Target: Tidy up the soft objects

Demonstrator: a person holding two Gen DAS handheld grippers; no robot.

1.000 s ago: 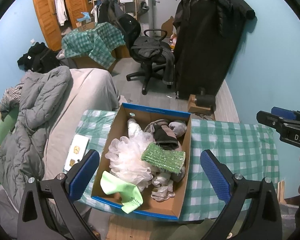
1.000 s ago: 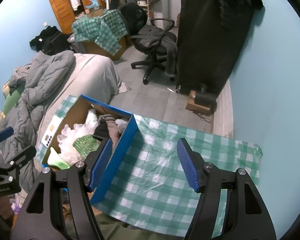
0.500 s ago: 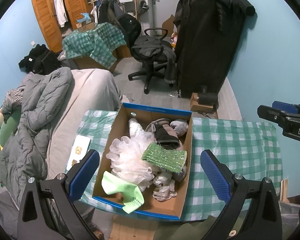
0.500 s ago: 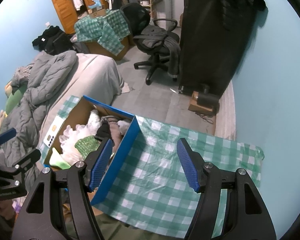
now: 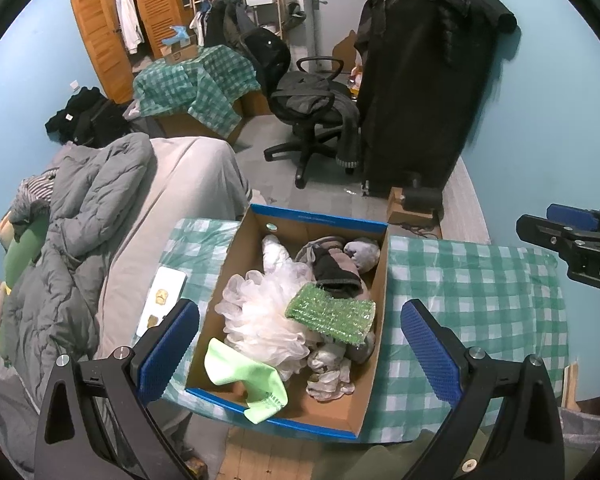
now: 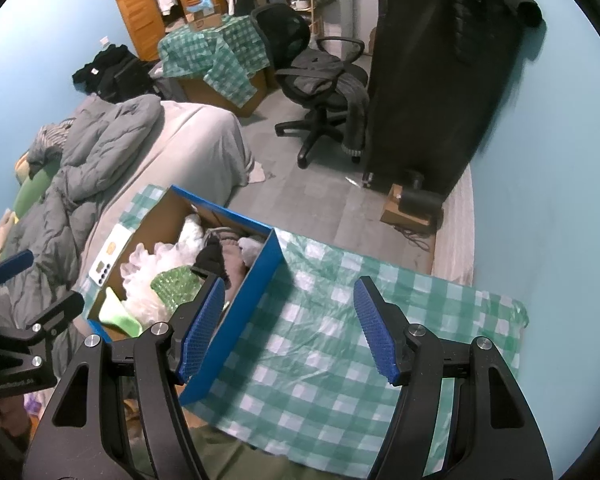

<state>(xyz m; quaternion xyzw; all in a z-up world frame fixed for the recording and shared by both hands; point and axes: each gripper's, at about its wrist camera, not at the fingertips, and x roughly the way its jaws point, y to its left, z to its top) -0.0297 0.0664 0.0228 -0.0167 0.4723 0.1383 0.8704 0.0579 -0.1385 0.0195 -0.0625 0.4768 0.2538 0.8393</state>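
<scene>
Left wrist view: my left gripper hovers with fingers spread wide and empty above the cardboard box, which holds a white mesh sponge, green scrubber and light green cloth. My right gripper hangs over the checkered tabletop beside the box, fingers likewise apart and empty.

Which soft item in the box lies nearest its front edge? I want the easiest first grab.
The light green cloth: it droops over the cardboard box's blue front rim, while the white mesh pouf and green sponge sit farther back.
</scene>
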